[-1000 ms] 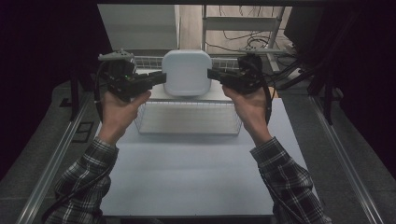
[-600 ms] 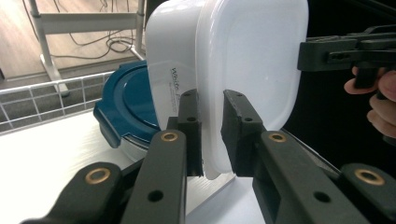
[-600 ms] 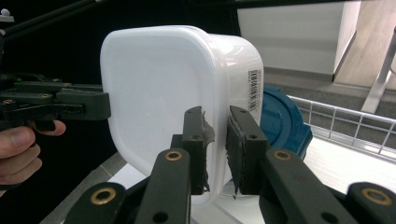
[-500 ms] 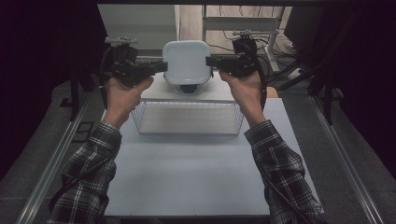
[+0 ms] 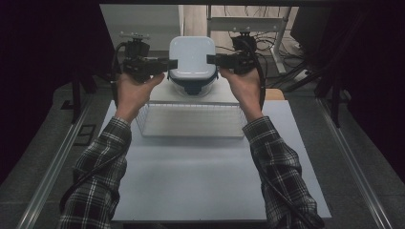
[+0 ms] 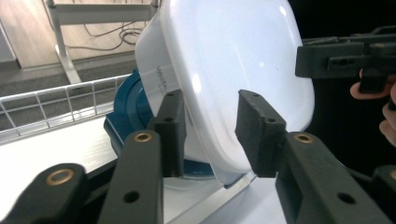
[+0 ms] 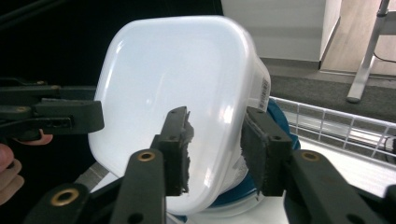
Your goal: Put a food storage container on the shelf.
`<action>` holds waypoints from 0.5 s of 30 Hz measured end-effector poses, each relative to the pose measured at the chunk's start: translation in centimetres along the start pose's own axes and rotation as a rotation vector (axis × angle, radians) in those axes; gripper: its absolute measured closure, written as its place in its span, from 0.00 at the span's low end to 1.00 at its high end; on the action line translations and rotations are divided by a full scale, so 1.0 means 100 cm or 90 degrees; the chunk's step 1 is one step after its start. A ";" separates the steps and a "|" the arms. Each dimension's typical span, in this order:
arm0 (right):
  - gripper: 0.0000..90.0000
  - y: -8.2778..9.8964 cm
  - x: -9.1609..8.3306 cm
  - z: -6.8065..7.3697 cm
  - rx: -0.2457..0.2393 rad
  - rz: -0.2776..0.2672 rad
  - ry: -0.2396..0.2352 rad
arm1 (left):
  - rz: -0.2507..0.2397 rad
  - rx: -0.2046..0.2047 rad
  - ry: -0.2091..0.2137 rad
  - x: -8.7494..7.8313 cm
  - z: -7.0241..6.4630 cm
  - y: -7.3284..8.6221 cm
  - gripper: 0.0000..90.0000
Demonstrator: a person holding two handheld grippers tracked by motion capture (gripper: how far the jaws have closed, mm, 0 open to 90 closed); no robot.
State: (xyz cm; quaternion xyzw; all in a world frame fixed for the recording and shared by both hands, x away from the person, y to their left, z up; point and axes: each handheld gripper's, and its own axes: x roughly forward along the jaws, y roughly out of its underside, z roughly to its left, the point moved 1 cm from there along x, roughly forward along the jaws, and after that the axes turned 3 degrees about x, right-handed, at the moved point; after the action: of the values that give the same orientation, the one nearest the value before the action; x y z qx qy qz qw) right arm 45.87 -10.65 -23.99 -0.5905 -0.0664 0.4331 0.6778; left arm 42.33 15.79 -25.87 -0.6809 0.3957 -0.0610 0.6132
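Your left tool sits at the left edge of the white container, and your right tool at its right edge; the container stands tilted on its side at the far end of the tabletop, its flat white face turned towards you, resting on a dark blue lid; just this side of it lies the wire basket.

In the left gripper view the left tool's jaws have just been opening; they stand apart on either side of the container's rim, and whether a pad still touches the plastic I cannot tell; no squeeze shows on it.

In the right gripper view the right tool's jaws have likewise just been opening; the rim passes between them with a gap at the pads.

The container rests on the lid and the white surface under it.
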 end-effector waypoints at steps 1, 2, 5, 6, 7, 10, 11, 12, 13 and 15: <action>0.65 0.000 0.003 0.000 0.000 0.001 0.002 | -0.001 -0.011 0.006 0.001 0.002 -0.001 0.69; 0.65 -0.001 0.004 -0.001 0.001 -0.001 0.003 | 0.001 -0.015 0.009 0.002 0.004 -0.002 0.68; 0.63 -0.002 0.007 -0.003 0.008 -0.003 -0.001 | 0.002 -0.024 0.014 0.004 0.007 -0.004 0.67; 0.61 -0.002 0.009 -0.003 0.009 -0.003 0.001 | 0.002 -0.025 0.006 0.007 0.009 -0.005 0.63; 0.59 -0.002 0.011 -0.003 0.008 -0.003 0.003 | 0.003 -0.020 -0.006 0.009 0.009 -0.006 0.62; 0.54 -0.002 0.014 -0.005 0.020 -0.003 0.008 | -0.003 -0.021 -0.020 0.012 0.010 -0.008 0.59; 0.53 -0.003 0.015 -0.006 0.018 -0.008 0.017 | -0.004 -0.023 -0.022 0.013 0.010 -0.009 0.58; 0.53 -0.003 0.015 -0.006 0.012 -0.011 0.026 | -0.003 -0.022 -0.022 0.013 0.010 -0.009 0.58; 0.53 -0.004 0.016 -0.006 0.003 -0.016 0.035 | -0.003 -0.022 -0.022 0.013 0.010 -0.009 0.58; 0.52 -0.005 0.019 -0.006 -0.005 -0.022 0.047 | -0.004 -0.013 -0.035 0.015 0.009 -0.012 0.58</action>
State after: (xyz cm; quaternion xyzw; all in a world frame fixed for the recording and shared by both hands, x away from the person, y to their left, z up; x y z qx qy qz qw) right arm 47.66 -9.80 -24.54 -0.6078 -0.0532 0.3989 0.6846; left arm 44.39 15.48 -25.63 -0.6899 0.3773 -0.0402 0.6165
